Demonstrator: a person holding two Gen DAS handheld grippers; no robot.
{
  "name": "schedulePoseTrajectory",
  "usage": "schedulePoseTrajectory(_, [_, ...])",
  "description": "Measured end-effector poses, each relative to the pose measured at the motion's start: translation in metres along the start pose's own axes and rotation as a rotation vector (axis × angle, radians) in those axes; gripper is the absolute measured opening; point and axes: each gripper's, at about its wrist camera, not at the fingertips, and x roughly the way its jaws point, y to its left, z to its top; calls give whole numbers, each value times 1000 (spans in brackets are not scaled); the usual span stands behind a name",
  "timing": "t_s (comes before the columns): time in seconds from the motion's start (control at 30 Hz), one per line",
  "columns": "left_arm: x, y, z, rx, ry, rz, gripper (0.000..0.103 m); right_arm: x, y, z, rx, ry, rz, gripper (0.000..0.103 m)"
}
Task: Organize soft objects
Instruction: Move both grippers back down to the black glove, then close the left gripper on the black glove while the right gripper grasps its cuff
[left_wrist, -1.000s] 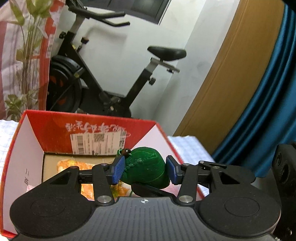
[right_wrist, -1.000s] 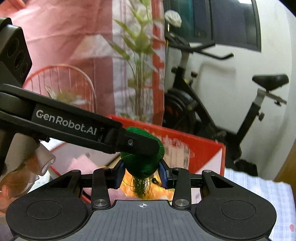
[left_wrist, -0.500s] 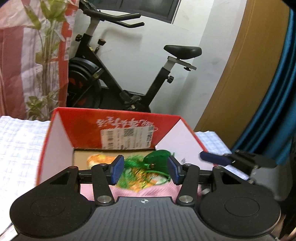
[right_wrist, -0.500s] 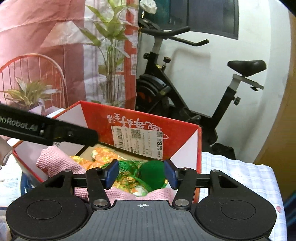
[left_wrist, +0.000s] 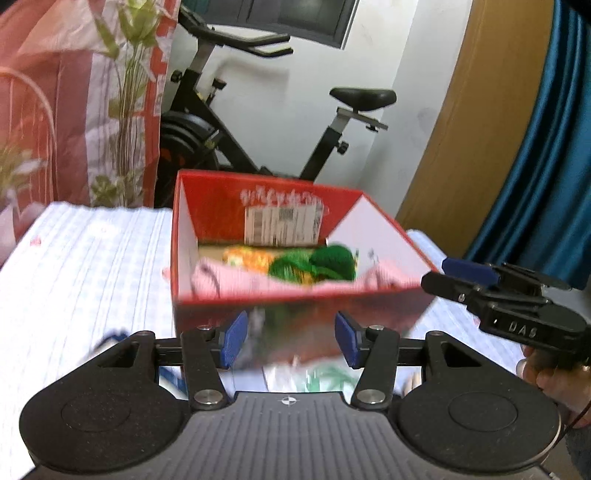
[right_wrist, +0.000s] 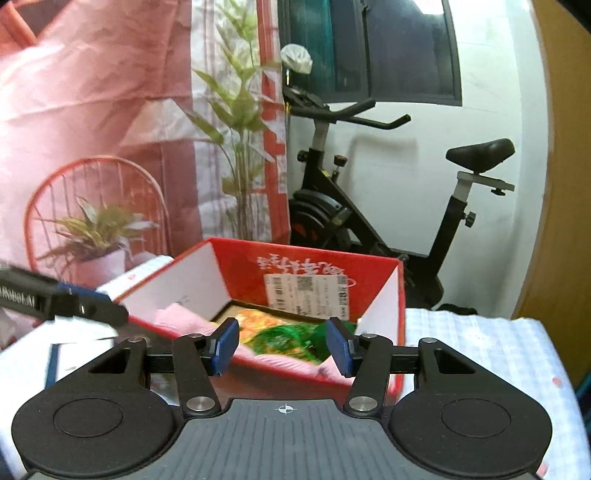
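Both claws, left and right, are held wide and empty. Ahead of them the green toy lies in the box. Placing seems done; another soft thing must be sought next.

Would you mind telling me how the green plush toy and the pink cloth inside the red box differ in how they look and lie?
The green plush toy is a dark, rounded lump, while the pink cloth is pale and flat. The green plush toy sits toward the right of the red box, whereas the pink cloth spreads along the near wall and drapes over its rim. Both are soft and lie inside the box, and neither gripper holds them.
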Motion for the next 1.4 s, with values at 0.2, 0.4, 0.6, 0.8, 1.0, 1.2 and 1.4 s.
schedulePoseTrajectory(0.2, [5,8,-39,-37,69,16,55,-20,21,-37,46,22,31,48])
schedulePoseTrajectory(0.4, [20,14,-63,-83,114,25,55,-18,37,-91,131,106,32,45])
schedulePoseTrajectory(0.6, [35,8,-75,-87,133,20,63,-15,34,-128,218,171,13,41])
schedulePoseTrajectory(0.8, [45,5,-77,-125,122,-4,52,-16,38,-135,168,158,12,41])
schedulePoseTrajectory(1.0, [22,-22,-75,-8,76,34,31,-18,33,-136,189,146,20,40])
schedulePoseTrajectory(1.2, [9,-26,-89,-36,56,46,31,-20,32,-137,202,140,24,40])
schedulePoseTrajectory(1.4, [14,-19,-104,-60,54,62,31,-21,37,-138,179,140,15,40])
